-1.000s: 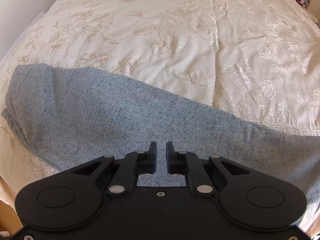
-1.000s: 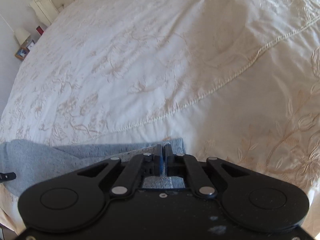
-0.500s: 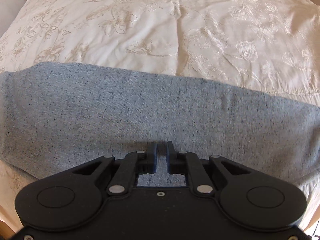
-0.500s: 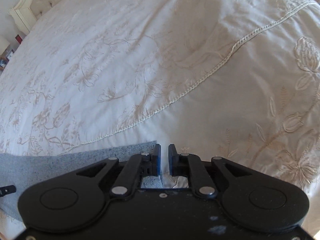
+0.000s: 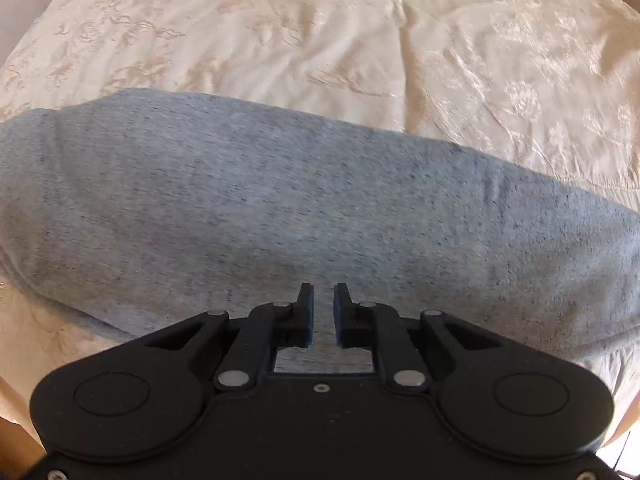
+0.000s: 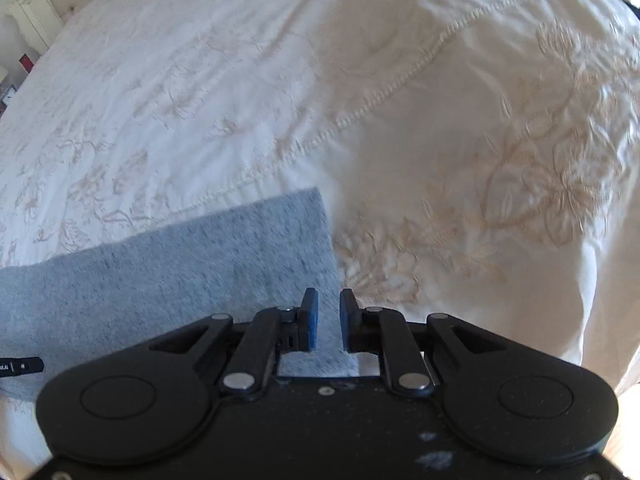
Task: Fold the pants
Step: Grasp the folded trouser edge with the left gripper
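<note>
Your grey pants (image 5: 304,208) lie flat across the cream embroidered bedspread (image 5: 280,32) of the bed, running as a wide band from side to side. Your left gripper (image 5: 323,300) points steeply down over the middle of the fabric, its jaws narrowly parted and opening, pinching nothing. Your right gripper (image 6: 329,308) hangs over the straight end of the pants (image 6: 180,264), jaws slightly spread, with nothing clamped between the blue pads (image 6: 310,320).

We carry two matte black grippers, the left gripper (image 5: 323,300) and right gripper (image 6: 329,305), with blue-padded fingers, silver pivot screws and round housings.
</note>
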A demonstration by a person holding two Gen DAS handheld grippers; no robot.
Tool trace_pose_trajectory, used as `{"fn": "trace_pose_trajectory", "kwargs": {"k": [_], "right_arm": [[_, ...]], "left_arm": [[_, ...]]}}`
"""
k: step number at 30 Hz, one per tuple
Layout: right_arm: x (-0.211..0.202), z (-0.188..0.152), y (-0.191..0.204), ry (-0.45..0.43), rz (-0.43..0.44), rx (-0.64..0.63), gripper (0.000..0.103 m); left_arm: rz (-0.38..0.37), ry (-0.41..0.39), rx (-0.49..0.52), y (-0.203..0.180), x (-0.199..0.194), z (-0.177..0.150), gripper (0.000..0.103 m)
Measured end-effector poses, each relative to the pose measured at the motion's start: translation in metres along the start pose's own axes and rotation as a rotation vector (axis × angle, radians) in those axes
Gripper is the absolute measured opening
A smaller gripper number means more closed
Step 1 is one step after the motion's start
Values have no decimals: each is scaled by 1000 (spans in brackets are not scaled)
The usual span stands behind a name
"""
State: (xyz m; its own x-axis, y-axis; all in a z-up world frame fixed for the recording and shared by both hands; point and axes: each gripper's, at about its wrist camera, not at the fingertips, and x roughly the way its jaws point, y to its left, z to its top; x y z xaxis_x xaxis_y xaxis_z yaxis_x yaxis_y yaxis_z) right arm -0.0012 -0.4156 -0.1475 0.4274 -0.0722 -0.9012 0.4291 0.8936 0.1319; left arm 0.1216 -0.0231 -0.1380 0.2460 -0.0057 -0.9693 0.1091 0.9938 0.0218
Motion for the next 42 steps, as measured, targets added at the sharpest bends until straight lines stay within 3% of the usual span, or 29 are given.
{"fn": "trace_pose_trajectory", "kwargs": {"k": [3,9,14,18,23,25,28,29,31,34,39,41,42], "right_arm": [[-5,8,29,-24,61,-21,16],[2,0,113,23,164,-66,16],[2,-28,205,78,232,-105,17],[1,-55,288,121,276,-138,19],[3,-91,392,160,328,-224,19],[0,-101,423,164,343,-253,19],[-3,-110,460,172,359,-284,19],[-4,-112,467,175,362,-286,19],[-4,-114,478,182,365,-281,19],[-4,-118,488,197,373,-269,20],[-3,-130,519,199,381,-392,21],[-2,-139,534,195,386,-481,24],[-3,-144,542,192,388,-525,25]], "left_arm": [[40,-28,-43,42,-12,14,19],[124,-50,-141,151,-17,7,20],[194,-47,-208,259,-9,1,20],[263,-57,-262,344,0,14,20],[258,-87,-310,424,9,40,20],[207,-106,-307,444,11,50,20],[90,-96,-286,460,20,64,45],[55,-87,-264,461,24,68,46],[29,-74,-208,456,30,73,46],[63,-43,-144,450,42,76,46],[5,9,-183,453,61,74,44],[5,24,-164,446,64,77,38],[6,31,-149,443,65,79,29]]}}
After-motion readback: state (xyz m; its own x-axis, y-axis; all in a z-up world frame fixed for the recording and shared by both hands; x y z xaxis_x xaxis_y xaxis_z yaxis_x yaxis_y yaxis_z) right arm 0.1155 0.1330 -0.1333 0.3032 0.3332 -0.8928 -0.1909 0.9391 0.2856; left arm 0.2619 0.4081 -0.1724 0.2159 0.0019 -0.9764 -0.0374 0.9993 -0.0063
